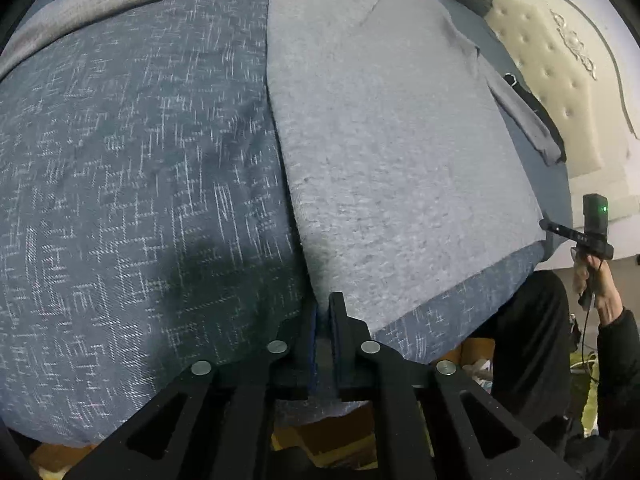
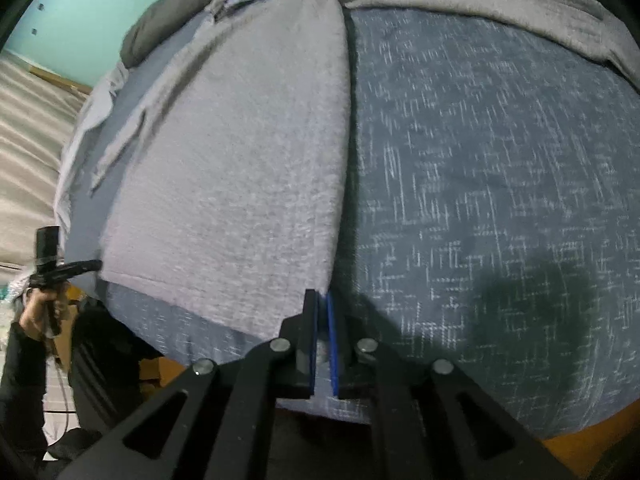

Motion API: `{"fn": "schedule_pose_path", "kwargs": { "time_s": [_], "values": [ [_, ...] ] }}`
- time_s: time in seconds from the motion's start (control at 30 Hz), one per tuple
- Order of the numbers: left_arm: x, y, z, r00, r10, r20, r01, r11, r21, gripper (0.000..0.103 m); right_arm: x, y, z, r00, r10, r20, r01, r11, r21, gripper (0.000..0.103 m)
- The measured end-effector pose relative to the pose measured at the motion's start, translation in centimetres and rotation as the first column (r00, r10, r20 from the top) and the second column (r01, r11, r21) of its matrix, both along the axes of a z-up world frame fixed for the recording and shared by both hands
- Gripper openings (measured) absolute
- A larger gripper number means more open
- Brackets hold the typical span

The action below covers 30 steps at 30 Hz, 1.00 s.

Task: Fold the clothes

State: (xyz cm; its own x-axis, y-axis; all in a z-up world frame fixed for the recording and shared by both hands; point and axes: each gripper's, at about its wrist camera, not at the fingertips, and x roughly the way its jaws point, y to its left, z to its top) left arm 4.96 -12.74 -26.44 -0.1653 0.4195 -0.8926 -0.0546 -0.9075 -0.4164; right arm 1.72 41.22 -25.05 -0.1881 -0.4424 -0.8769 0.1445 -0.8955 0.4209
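Bed [image 1: 120, 160] with blue patterned cover, carrying a light grey garment [image 1: 380, 140] laid flat, one long edge folded straight. Left gripper [image 1: 324, 312], jaws pressed together, pinching the garment's near corner. Right gripper [image 2: 320, 312], jaws nearly together beside the garment's near corner; grip on cloth cannot be told.

A bed [image 1: 120, 160] under a dark blue cover flecked with white fills the room, with a cream tufted headboard [image 1: 560, 80] at one end and a turquoise wall [image 2: 100, 8] beyond.
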Motion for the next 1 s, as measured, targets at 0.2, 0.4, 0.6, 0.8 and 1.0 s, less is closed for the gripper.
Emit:
{"fn": "schedule_pose_path", "kwargs": {
  "time_s": [0.2,0.4,0.6,0.8,1.0],
  "values": [
    [-1.5,-2.1,2.2,0.996,0.059,-0.064,-0.062,0.997,-0.044,0.029,-1.8,0.8,2.9,0.994,-0.072,-0.081,0.07,0.997,-0.022,0.018],
    [-6.1,-3.6,4.0,0.985,0.101,-0.142,-0.112,0.991,-0.072,0.035,-6.8,-3.7,5.0,0.976,-0.093,-0.195,0.082,0.995,-0.066,0.031],
    [-12.8,-5.1,5.5,0.972,0.092,-0.215,-0.119,0.986,-0.114,0.035,-11.8,-11.2,4.3,0.97,-0.064,-0.235,0.028,0.988,-0.15,0.032],
    [-20.8,-5.4,6.0,0.964,0.081,-0.252,-0.125,0.978,-0.164,0.052,-15.7,-17.7,1.9,0.97,-0.013,-0.242,-0.044,0.973,-0.228,0.042],
    [-29.1,-6.1,4.9,0.96,0.088,-0.264,-0.144,0.969,-0.199,0.052,-17.6,-18.6,0.4,0.961,-0.017,-0.275,-0.052,0.97,-0.239,0.048]
  ]
}}
